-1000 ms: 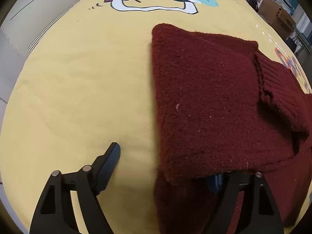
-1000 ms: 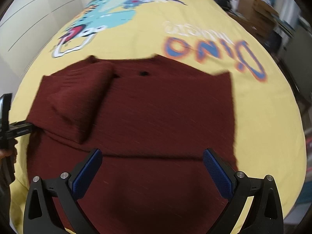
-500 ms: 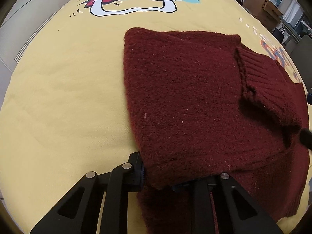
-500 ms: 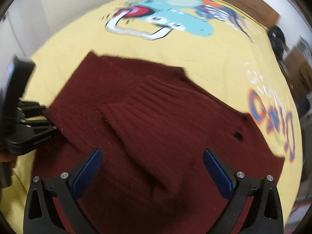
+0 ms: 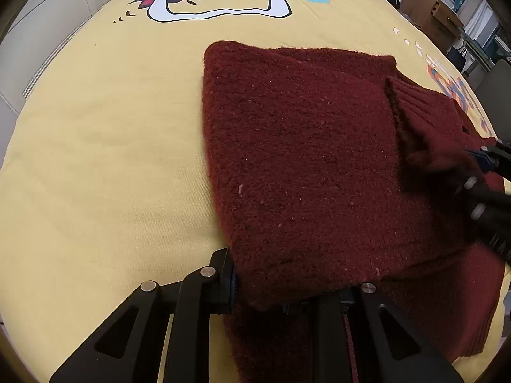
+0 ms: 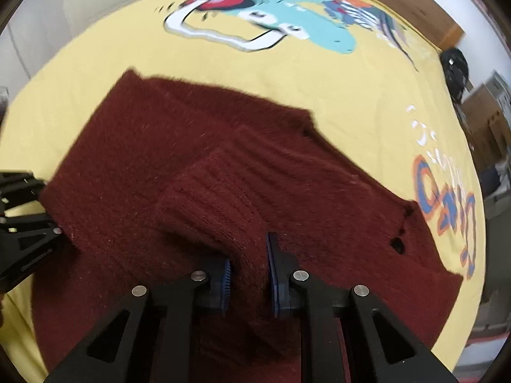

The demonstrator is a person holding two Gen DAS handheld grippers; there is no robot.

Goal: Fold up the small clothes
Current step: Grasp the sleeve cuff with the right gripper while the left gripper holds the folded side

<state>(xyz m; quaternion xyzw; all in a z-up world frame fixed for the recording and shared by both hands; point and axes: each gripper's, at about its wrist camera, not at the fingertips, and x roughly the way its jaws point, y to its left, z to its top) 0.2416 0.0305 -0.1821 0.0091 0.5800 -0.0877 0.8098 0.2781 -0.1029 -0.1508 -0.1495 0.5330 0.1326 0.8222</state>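
Observation:
A dark red knitted sweater (image 5: 303,159) lies partly folded on the yellow bedspread (image 5: 111,159). My left gripper (image 5: 284,290) is shut on the near corner of the folded-over layer, whose fabric drapes over its fingers. In the right wrist view the sweater (image 6: 127,175) fills the middle, with its ribbed sleeve cuff (image 6: 207,198) folded on top. My right gripper (image 6: 247,271) is closing, and its blue pads pinch the end of that cuff. The left gripper (image 6: 32,223) shows at the left edge there. The right gripper (image 5: 479,166) enters the left wrist view from the right.
The bedspread carries a teal cartoon print (image 6: 287,9) at the far end and orange-blue lettering (image 6: 447,207) on the right. A black bag (image 6: 455,67) and cardboard boxes (image 5: 431,9) stand beyond the bed's far right side. White panels (image 5: 48,16) run along the left.
My right gripper swung left across the sweater to the cuff and closed from wide open onto it. The left gripper closed on the sweater's folded corner early on and has stayed there.

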